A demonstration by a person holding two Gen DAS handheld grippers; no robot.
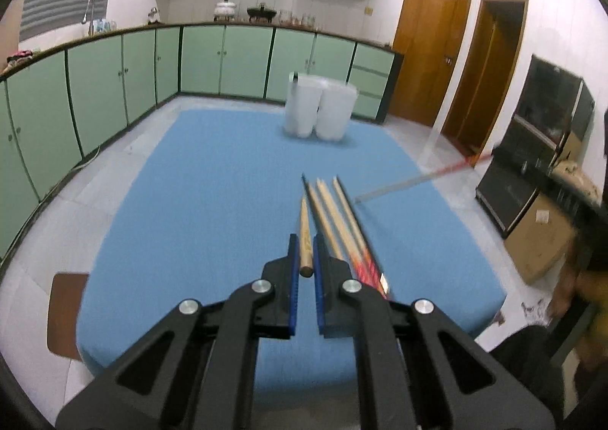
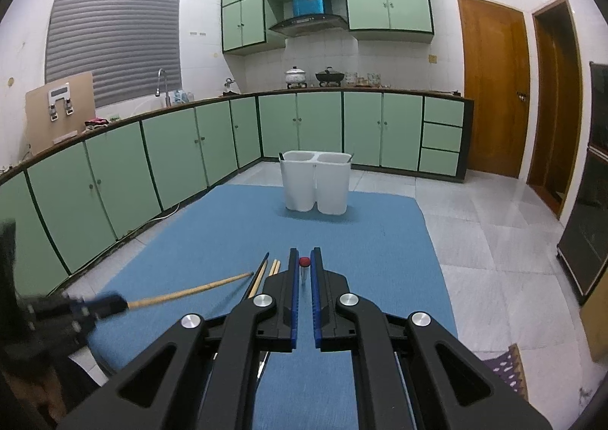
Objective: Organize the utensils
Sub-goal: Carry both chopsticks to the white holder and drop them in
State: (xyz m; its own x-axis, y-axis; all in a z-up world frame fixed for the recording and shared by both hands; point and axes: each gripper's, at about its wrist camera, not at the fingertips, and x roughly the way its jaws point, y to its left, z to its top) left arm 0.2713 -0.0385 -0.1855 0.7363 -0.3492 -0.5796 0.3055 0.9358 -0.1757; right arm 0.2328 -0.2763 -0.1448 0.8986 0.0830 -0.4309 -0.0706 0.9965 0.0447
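The left gripper (image 1: 304, 240) clamps a wooden chopstick (image 1: 305, 236); more chopsticks (image 1: 334, 217) lie at one o'clock on the blue mat (image 1: 212, 183). The right gripper (image 2: 304, 257) pinches a red-tipped utensil (image 2: 304, 269) — mostly hidden. The white holder (image 2: 315, 183) stands at twelve o'clock.

Chopstick (image 1: 305, 230) – bare matt wood. Holder (image 2: 316, 181) – white matt plastic. Mat (image 1: 212, 179) – blue rough cloth. Left gripper (image 1: 305, 270) – matt black plastic, blue ribbed pads (image 1: 292, 278).
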